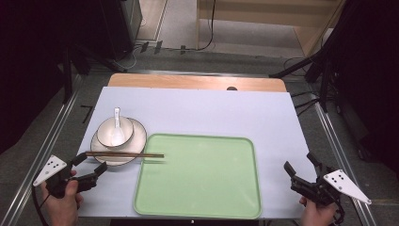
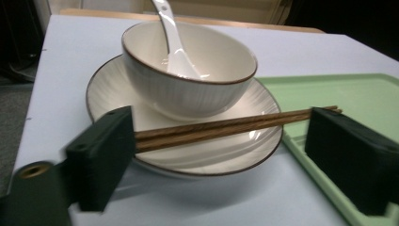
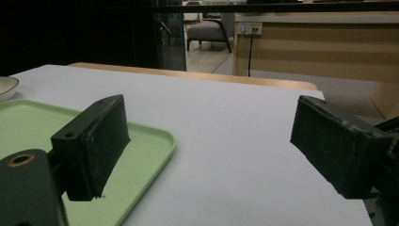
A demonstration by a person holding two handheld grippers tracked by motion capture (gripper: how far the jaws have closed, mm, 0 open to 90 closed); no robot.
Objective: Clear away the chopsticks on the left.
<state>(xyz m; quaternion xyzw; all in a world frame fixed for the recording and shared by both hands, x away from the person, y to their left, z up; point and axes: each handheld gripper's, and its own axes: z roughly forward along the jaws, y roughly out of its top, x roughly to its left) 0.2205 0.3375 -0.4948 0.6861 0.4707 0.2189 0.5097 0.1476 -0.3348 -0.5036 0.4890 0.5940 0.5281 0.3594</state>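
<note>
My left fingers [image 2: 101,157] gape beside the chopsticks [image 2: 226,128] lying across the plate [image 2: 106,92]; my right fingers [image 3: 339,141] are spread, empty.

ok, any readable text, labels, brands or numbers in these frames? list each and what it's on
None readable. The bowl, plate, spoon, chopsticks and green tray are unmarked. The grey plates on the left gripper and right gripper carry black dots, no characters. Wall outlet far back: too small to tell.
</note>
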